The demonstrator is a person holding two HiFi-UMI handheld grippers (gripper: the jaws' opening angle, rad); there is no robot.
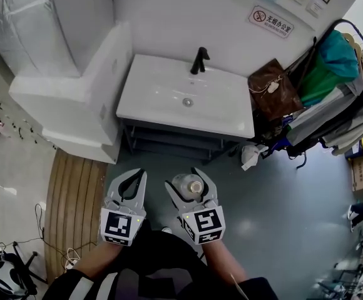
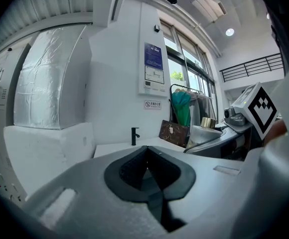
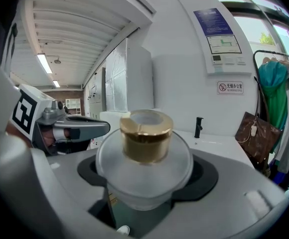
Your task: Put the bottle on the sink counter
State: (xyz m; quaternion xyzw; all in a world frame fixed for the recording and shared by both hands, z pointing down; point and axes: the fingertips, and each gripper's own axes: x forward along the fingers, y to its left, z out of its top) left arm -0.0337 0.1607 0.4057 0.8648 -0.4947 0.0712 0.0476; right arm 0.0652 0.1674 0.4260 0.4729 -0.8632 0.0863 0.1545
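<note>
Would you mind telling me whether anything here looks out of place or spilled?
Only a crumpled white bag or cloth lying on the grey floor beside the white sink counter. The frosted gold-capped bottle sits upright in the right gripper, nothing spilled.

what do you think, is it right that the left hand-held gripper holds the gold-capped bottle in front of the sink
Not quite. The right hand-held gripper holds the gold-capped bottle, as the right gripper view shows. The left hand-held gripper has nothing between its closed jaws. The rest stands: the bottle is in front of the sink.
</note>
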